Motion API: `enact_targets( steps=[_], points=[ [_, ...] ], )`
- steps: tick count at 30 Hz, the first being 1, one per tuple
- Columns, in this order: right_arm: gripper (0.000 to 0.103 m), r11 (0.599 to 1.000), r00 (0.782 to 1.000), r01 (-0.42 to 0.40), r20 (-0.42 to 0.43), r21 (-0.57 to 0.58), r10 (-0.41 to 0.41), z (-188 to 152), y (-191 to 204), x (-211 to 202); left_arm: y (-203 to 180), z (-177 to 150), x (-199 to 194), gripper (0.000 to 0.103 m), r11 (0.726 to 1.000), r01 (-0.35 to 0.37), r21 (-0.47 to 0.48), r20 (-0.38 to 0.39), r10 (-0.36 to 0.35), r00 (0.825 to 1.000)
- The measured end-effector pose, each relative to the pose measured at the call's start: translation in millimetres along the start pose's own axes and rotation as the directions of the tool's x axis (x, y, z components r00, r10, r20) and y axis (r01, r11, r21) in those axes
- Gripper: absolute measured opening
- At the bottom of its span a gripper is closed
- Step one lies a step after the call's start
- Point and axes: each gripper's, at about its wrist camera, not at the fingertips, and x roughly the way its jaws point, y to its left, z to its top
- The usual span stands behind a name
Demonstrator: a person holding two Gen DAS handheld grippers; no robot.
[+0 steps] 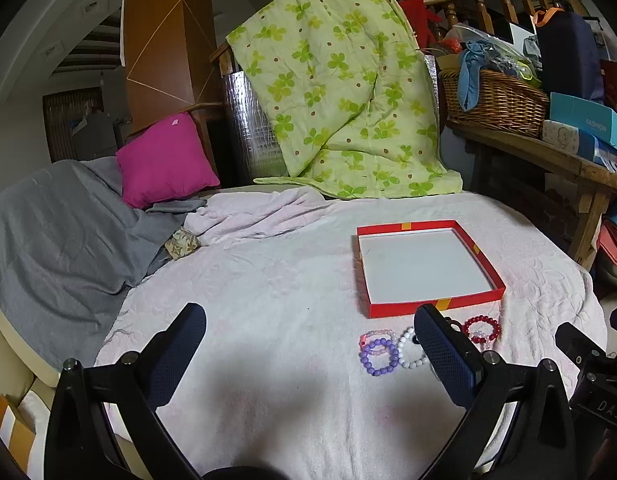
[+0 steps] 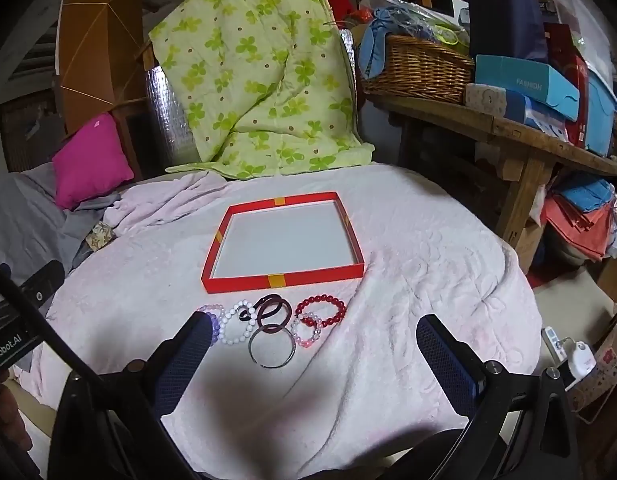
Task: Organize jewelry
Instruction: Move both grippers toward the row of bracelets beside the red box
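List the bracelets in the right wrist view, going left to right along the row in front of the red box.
Purple beaded bracelet → white beaded bracelet → dark maroon bangles → small pink beaded bracelet → red beaded bracelet. The large thin grey bangle overlaps the middle, so it is left out.

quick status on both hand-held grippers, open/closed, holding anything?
Left hand-held gripper: open, holding nothing, above the pink blanket.
Right hand-held gripper: open, holding nothing; bracelets lie untouched ahead of it.
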Motion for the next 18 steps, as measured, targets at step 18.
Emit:
enact_targets(
  steps=[18],
  points=[
    [0.103, 1.000, 1.000, -0.009, 0.006, -0.001, 0.009, -2.5, 0.1, 5.8, -9.2, -8.6, 6.3, 0.103, 1.000, -0.006, 0.010, 0.003, 0.006, 1.000]
  ],
)
